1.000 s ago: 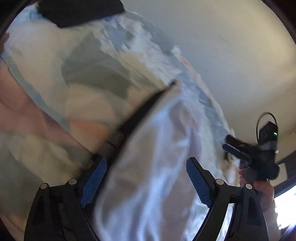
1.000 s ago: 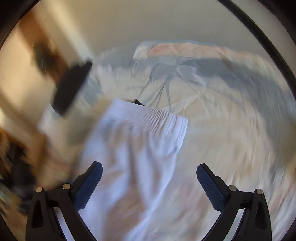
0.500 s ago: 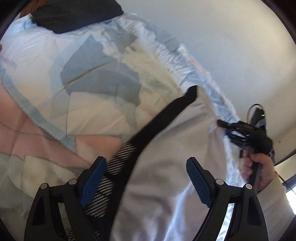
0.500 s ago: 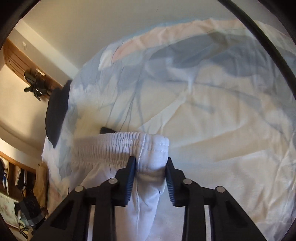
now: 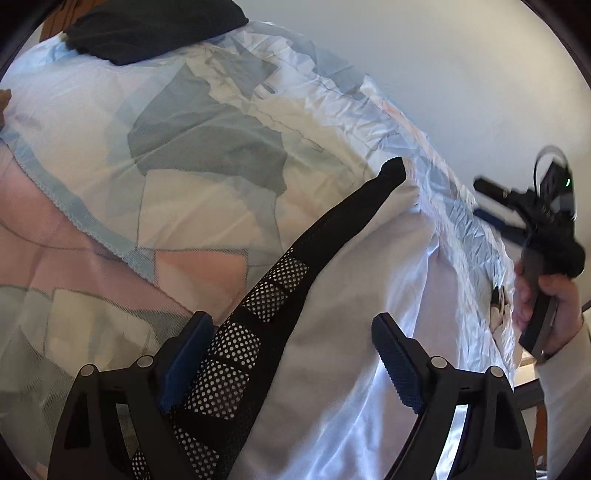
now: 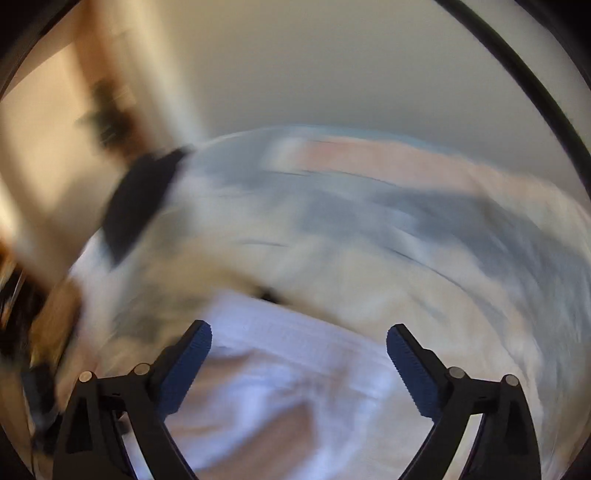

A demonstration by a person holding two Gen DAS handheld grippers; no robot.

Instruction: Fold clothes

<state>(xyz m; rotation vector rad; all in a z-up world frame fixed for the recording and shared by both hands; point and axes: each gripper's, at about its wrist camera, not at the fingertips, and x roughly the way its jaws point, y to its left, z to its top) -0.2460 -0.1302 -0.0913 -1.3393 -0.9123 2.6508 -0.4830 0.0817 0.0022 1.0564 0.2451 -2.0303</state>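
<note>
White shorts [image 5: 369,314] with a black mesh side panel [image 5: 258,310] lie flat on a bed. My left gripper [image 5: 291,354] is open just above them, its fingers straddling the panel and the white cloth. My right gripper [image 6: 299,362] is open and empty above the elastic waistband [image 6: 295,332]; that view is motion-blurred. In the left wrist view the right gripper [image 5: 517,210] is off the bed's far edge, held in a hand.
The bed has a patchwork quilt [image 5: 166,166] of pink, cream, grey and pale blue. A dark folded garment [image 5: 147,29] lies at the far end, also in the right wrist view [image 6: 136,199]. A plain wall [image 5: 461,74] runs along the bed.
My right gripper let go of the waistband, opened and pulled back from the shorts. The shorts now lie flatter on the bed. My left gripper stays open over them.
</note>
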